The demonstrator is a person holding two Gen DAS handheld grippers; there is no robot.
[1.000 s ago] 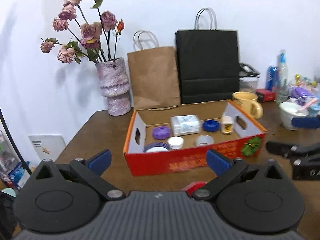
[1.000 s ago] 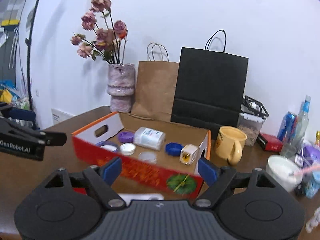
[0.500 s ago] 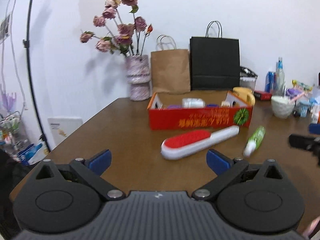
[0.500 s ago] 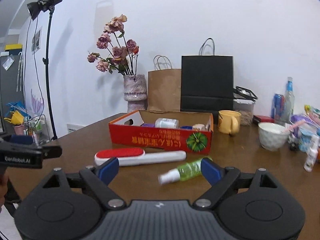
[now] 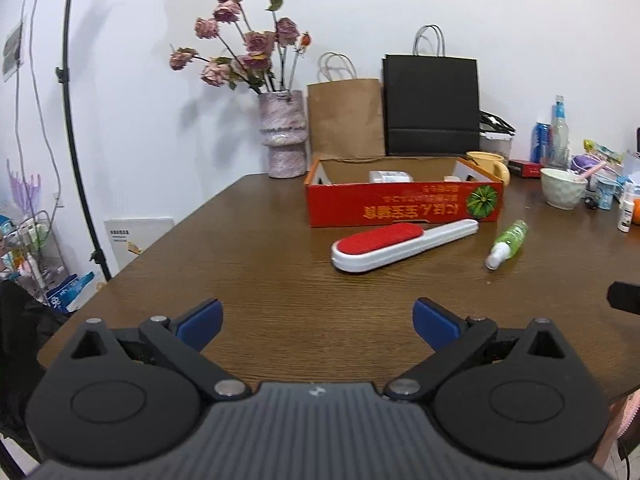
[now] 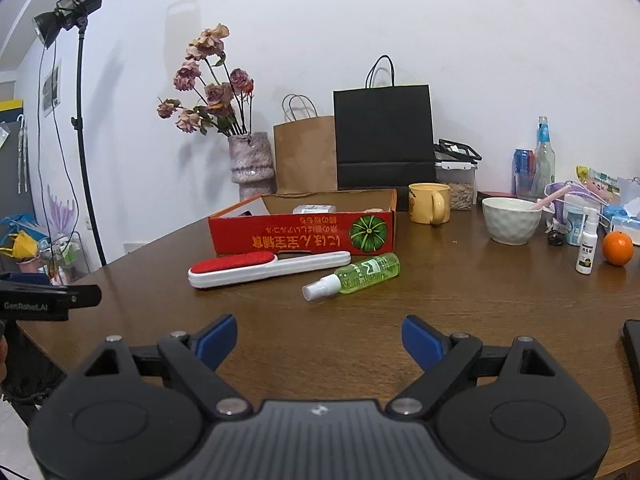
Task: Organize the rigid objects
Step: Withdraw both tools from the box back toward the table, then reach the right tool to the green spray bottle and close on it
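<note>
Both the left gripper (image 5: 318, 322) and right gripper (image 6: 320, 338) hover wide, empty, at the table's (image 6: 460, 300) near edge. Brush (image 6: 264, 268) and bottle (image 6: 354, 276) lie mid-table before the box (image 6: 304, 232); the next step is probably grasping one.

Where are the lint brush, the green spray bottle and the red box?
lint brush (image 6: 234, 262), right wrist view, on its red pad.
green spray bottle (image 6: 366, 273), right wrist view, on its green body.
red box (image 5: 404, 209), left wrist view, on its front wall.
</note>
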